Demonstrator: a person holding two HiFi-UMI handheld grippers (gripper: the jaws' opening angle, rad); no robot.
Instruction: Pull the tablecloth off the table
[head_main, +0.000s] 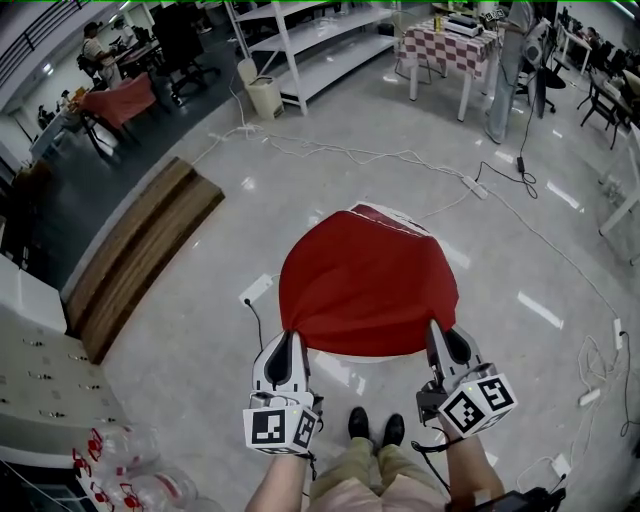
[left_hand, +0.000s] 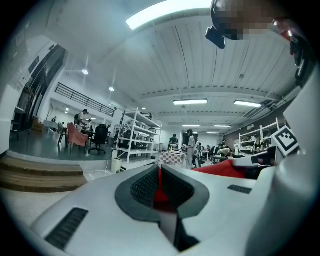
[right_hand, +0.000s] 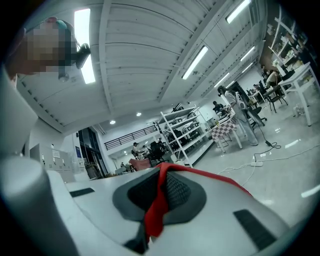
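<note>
Ahead, tablecloth (head_main: 368, 285) clamped in left tool (head_main: 288, 336), right tool (head_main: 438, 331)

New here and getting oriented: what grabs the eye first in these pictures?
The big red tablecloth fills the middle of the head view, spread above the shiny floor. The left claw and right claw each pinch its near edge, shut on the fabric. Far behind stands a checked-cloth table.

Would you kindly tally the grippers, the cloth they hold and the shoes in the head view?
Grippers: 2, left gripper and right gripper
Red cloth: 1
Shoes: 2
Total: 5
</note>
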